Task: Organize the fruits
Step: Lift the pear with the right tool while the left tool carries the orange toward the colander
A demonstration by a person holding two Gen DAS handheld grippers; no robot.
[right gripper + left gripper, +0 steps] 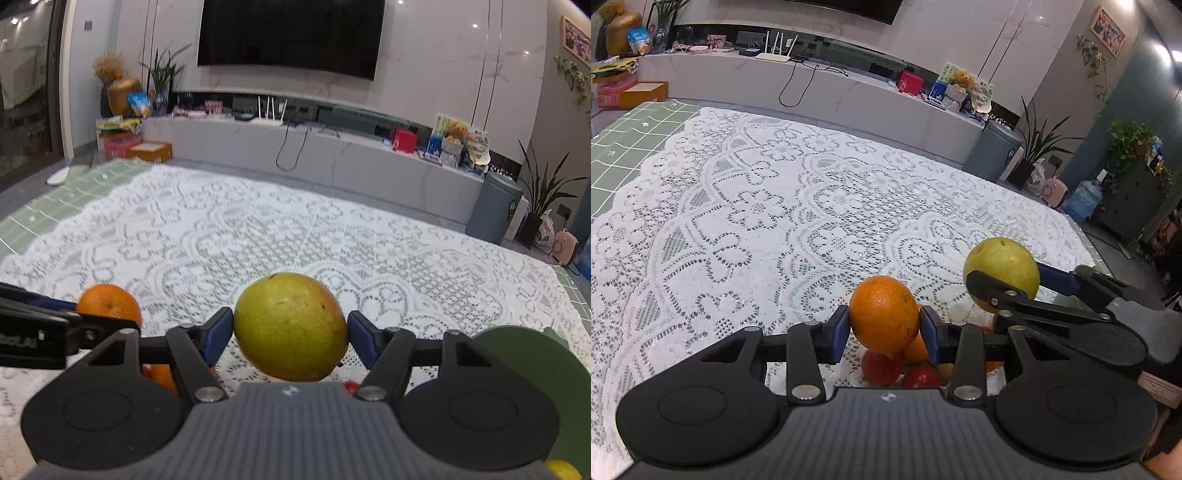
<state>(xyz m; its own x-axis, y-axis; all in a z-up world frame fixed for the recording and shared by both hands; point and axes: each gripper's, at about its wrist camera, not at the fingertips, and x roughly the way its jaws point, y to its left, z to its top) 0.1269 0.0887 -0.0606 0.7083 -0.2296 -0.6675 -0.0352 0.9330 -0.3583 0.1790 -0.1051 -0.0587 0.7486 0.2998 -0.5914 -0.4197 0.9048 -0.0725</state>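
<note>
My left gripper [883, 325] is shut on an orange [882, 314], held above the lace cloth. Under it lie more fruit: red ones [881, 367] and another orange [916, 349], partly hidden by the fingers. To its right, my right gripper [1010, 280] holds a yellow-green mango [1001, 271] in the air. In the right wrist view that gripper [291, 334] has its blue pads pressed on both sides of the mango [290, 326], and the held orange [109, 302] shows at the left with the left gripper [79, 314].
A white lace tablecloth [775, 221] covers the table over a green grid mat [631, 136]. A dark green plate [532, 373] sits at the near right, with a yellow fruit [563, 470] below it. The TV wall, cabinet and bins stand beyond the table's far edge.
</note>
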